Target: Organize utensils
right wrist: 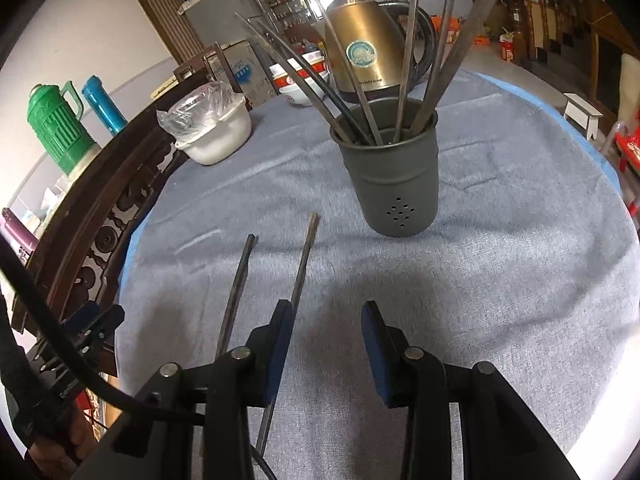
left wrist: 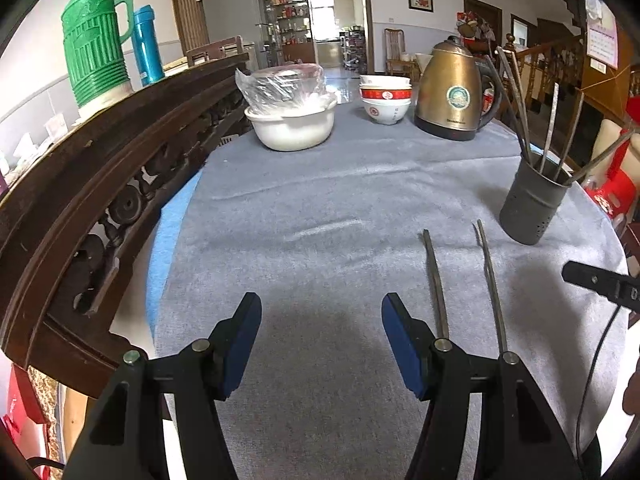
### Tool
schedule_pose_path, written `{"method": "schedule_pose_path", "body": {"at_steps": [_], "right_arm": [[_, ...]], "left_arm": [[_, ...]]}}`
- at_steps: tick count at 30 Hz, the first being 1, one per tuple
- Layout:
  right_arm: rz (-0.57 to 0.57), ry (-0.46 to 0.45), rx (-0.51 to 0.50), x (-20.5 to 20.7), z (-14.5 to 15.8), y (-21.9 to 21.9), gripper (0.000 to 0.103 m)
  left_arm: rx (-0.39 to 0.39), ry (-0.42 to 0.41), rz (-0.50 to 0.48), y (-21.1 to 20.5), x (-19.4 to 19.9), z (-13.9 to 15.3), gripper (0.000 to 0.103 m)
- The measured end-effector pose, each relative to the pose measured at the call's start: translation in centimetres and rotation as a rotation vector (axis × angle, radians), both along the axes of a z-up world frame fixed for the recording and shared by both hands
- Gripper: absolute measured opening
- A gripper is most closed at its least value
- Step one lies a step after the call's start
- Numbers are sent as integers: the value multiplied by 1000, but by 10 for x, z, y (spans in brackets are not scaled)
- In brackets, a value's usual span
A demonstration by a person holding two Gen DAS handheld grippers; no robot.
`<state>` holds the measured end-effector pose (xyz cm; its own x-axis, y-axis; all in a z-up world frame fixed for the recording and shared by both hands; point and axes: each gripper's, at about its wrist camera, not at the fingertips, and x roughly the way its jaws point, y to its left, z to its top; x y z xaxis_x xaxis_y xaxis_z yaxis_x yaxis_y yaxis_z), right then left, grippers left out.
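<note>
1. Tabletop (right wrist: 500, 240): covered in a grey, napped cloth that gives grip and a little cushion, so thin things on it sink slightly and are awkward to get under.
2. Holder (right wrist: 394, 184): a dark, upright, perforated cup standing beyond the loose sticks; it looks light and could tip if a stick is pushed hard against its rim. Several chopsticks already lean inside it.
3. Left claw (left wrist: 320, 344): jaws well apart, nothing between them, hovering over bare cloth just left of the sticks.
4. Right claw (right wrist: 326, 346): jaws partly apart and empty, with the nearer stick just outside its left pad.
5. Chopsticks (right wrist: 304, 264): two lie flat, side by side but apart, pointing toward the holder. They look thin, stiff, metallic and probably slippery; I would pinch one across its middle, squarely, to stop it swivelling.
</note>
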<state>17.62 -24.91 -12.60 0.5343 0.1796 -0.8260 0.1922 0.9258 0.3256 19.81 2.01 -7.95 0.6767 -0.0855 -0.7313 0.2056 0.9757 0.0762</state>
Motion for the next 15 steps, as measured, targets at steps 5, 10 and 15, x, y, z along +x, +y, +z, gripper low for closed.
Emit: {"method": "schedule_pose_path", "body": {"at_steps": [5, 10, 15], "right_arm": [[33, 24, -38, 14, -1, 9, 39], [62, 86, 7, 35, -14, 19, 37], [91, 175, 55, 51, -39, 32, 30]], "left_arm": [[-25, 54, -33, -1, 2, -10, 63], [-48, 102, -33, 2, 5, -19, 63], [-41, 137, -27, 3, 6, -28, 63]]}}
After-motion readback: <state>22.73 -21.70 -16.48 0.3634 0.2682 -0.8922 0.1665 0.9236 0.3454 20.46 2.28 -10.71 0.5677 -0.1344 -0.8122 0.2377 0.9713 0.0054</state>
